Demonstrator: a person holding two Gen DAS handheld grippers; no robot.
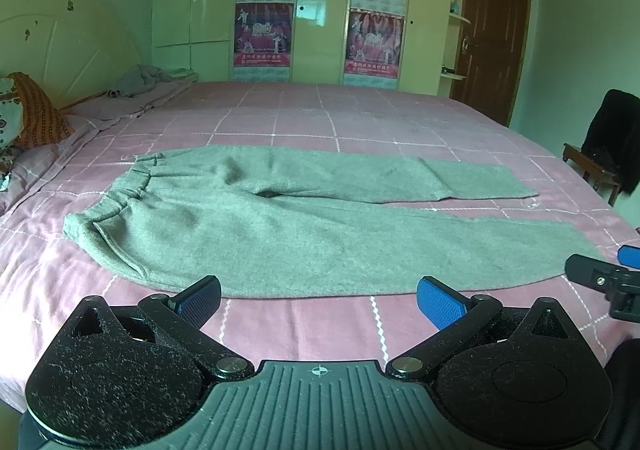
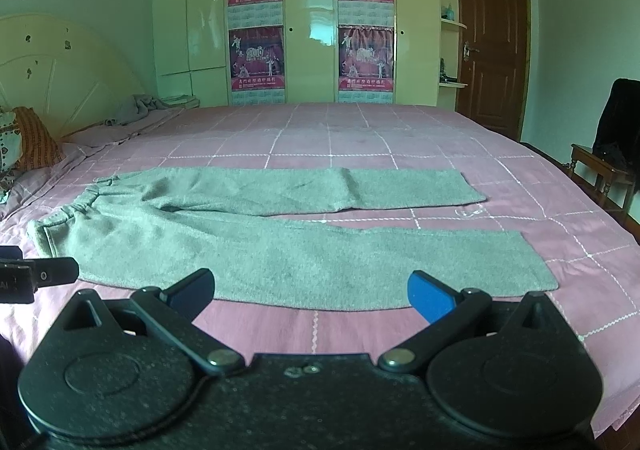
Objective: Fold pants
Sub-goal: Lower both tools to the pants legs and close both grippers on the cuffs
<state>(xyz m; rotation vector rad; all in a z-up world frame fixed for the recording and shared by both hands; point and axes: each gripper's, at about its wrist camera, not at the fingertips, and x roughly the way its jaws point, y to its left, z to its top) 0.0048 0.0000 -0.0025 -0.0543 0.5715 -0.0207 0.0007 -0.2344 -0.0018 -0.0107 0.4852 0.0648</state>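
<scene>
Grey pants [image 1: 288, 226] lie flat on the pink checked bed [image 1: 320, 122], waistband to the left, both legs spread to the right with a gap between them. They also show in the right wrist view [image 2: 280, 250]. My left gripper [image 1: 320, 300] is open and empty, just short of the near leg's front edge, toward the waist end. My right gripper [image 2: 312, 292] is open and empty, just short of the same edge, further toward the cuff. Each gripper shows at the edge of the other's view: the right one [image 1: 604, 278], the left one [image 2: 36, 274].
A headboard [image 1: 60, 50] and pillows [image 1: 28, 118] stand at the left, with a crumpled grey cloth [image 1: 140, 80] at the far corner. A wardrobe with posters [image 1: 312, 6] stands behind the bed. A wooden chair with dark clothing [image 1: 612, 154] stands at the right.
</scene>
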